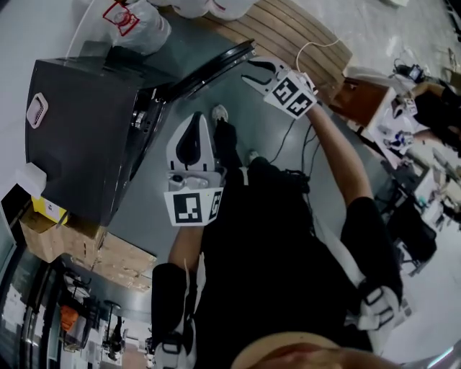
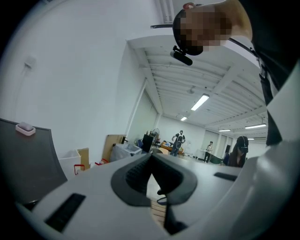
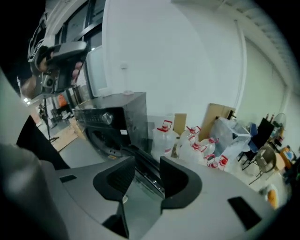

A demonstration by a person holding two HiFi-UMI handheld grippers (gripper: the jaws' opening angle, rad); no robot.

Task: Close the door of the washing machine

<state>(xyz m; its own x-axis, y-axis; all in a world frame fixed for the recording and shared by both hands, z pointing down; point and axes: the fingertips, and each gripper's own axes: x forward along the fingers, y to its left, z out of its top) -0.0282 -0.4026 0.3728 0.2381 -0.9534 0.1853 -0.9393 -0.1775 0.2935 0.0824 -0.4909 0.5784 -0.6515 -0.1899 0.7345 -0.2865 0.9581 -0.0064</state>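
The dark grey washing machine [image 1: 86,130] stands at the left of the head view, and its door [image 1: 209,68] is swung wide open toward the upper right. My right gripper [image 1: 248,72] hovers open just off the door's free edge. In the right gripper view its jaws [image 3: 143,176] stand apart, and the door rim [image 3: 145,166] runs through the gap in front of the machine's front [image 3: 105,124]. My left gripper [image 1: 196,119] is shut and empty, held beside the machine's front. It [image 2: 151,159] points up into the room.
Water jugs [image 3: 164,136] and plastic bags [image 1: 137,21] sit behind the machine. A wooden board [image 1: 288,29] lies beyond the door. Cardboard boxes [image 1: 57,238] stand to the machine's left, a cable [image 1: 288,137] crosses the floor, and cluttered desks [image 1: 403,108] line the right.
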